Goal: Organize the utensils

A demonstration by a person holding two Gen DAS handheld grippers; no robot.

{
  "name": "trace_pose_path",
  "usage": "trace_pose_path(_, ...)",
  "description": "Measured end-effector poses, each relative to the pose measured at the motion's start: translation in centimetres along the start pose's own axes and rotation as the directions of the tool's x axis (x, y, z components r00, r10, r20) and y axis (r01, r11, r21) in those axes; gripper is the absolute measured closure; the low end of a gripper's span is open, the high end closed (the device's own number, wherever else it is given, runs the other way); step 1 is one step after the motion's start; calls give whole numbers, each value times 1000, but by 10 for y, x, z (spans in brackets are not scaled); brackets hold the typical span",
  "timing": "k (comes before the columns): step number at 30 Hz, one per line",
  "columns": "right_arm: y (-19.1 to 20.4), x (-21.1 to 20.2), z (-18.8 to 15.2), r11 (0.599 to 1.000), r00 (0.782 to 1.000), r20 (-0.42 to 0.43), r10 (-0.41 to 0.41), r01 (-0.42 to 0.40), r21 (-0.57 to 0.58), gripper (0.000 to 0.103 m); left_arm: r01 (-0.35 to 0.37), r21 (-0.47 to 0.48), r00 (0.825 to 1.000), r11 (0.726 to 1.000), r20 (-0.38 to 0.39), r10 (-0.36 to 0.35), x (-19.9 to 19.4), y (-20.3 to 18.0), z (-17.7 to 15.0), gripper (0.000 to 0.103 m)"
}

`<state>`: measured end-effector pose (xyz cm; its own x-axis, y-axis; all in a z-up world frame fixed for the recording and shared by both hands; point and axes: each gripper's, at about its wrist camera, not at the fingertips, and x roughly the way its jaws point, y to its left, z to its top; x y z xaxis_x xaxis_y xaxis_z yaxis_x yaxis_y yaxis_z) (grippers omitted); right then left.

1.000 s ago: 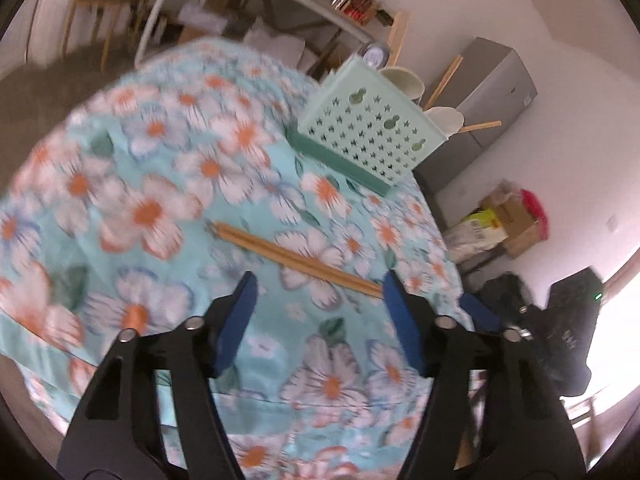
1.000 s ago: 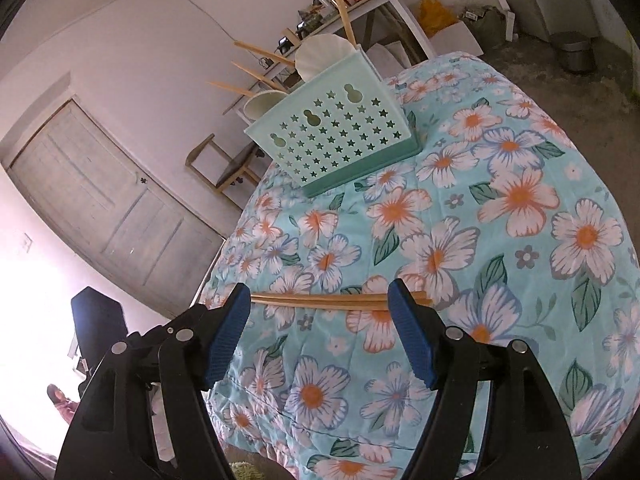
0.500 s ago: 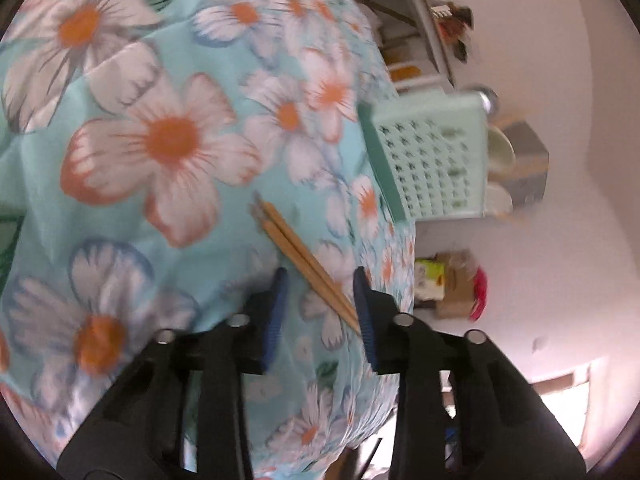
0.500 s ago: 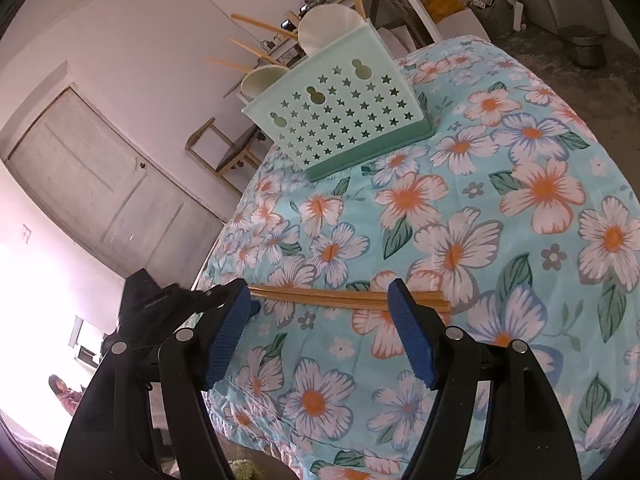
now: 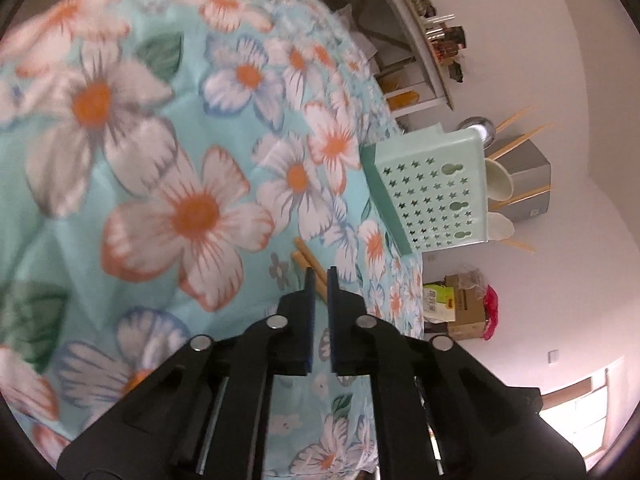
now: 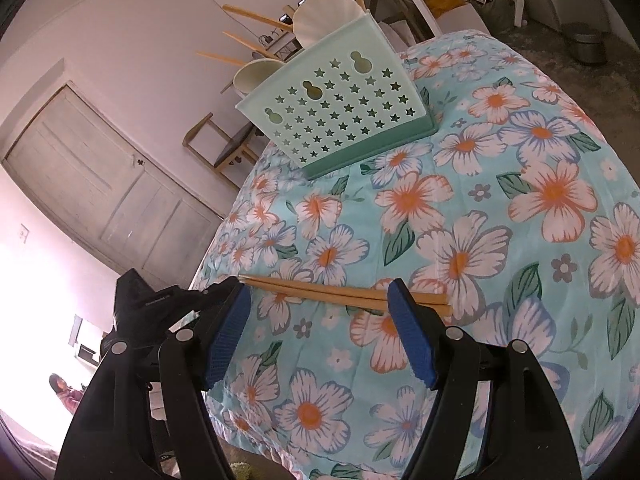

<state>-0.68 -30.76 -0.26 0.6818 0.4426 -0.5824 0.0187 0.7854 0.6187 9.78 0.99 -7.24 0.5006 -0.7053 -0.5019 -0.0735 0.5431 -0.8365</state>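
A pair of wooden chopsticks (image 6: 344, 294) lies on the flowered tablecloth (image 6: 500, 200). My left gripper (image 5: 319, 274) is shut on one end of the chopsticks (image 5: 305, 258), which run in between its blue pads. In the right wrist view its black body (image 6: 156, 300) sits at the chopsticks' left end. My right gripper (image 6: 318, 292) is open just above the pair's middle, a finger on each side, touching nothing. A mint-green perforated utensil basket (image 6: 340, 108) (image 5: 436, 196) stands further back, holding white bowls and wooden sticks.
The tablecloth (image 5: 192, 140) drops off at the table's near edge. Off the table are a wooden chair (image 6: 224, 148), a pale door (image 6: 100, 184), a shelf with clutter (image 5: 436, 40), cardboard boxes (image 5: 460, 304) and a grey cabinet (image 5: 528, 176).
My left gripper came down onto the table, rolled, and its jaws went from wide open to shut around the chopsticks' end. The right gripper stayed open and hardly moved.
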Motion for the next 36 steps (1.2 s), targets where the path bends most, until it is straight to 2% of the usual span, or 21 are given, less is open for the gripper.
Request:
trace_pose_path(4,-1,-1,0,1000,1000,-1,5,-5,0,34,-12,61,999,998,32,10,-12,-7,-1,102)
trace_pose_path(9,2,1,1,1000,1000,-5,26,-26,-1,34,12,-10,1000,1000,-5,-12,-12,1,-2,101)
trace_pose_path(10,3,1,1,1000,1000,-7,30,-30,-3,34,13,-28,1000,1000,-13,-13,-10,2,-2,92)
trace_pose_path(11,5,2,2,999,999,-8,33,-33,-7,34,14,-46,1000,999,-27,-16,-7,4,-1,77)
trace_pose_path(13,7,1,2,999,999,-10,40,-40,-13,34,22,-99,998,995,-54,-27,1,7,1,74)
trace_pose_path(18,7,-1,3,999,999,-8,44,-44,-11,34,-8,-183,998,983,-60,-3,19,10,8,78)
trace_pose_path(23,3,-1,4,999,999,-8,50,-50,-4,34,-28,-231,999,973,-32,21,29,10,11,89)
trace_pose_path(30,-9,-2,5,998,998,-2,55,-55,23,34,-28,-196,1000,980,2,29,24,7,7,95)
trace_pose_path(36,-15,1,3,998,999,-3,47,-47,45,34,-26,-97,1000,995,12,27,6,-1,6,94)
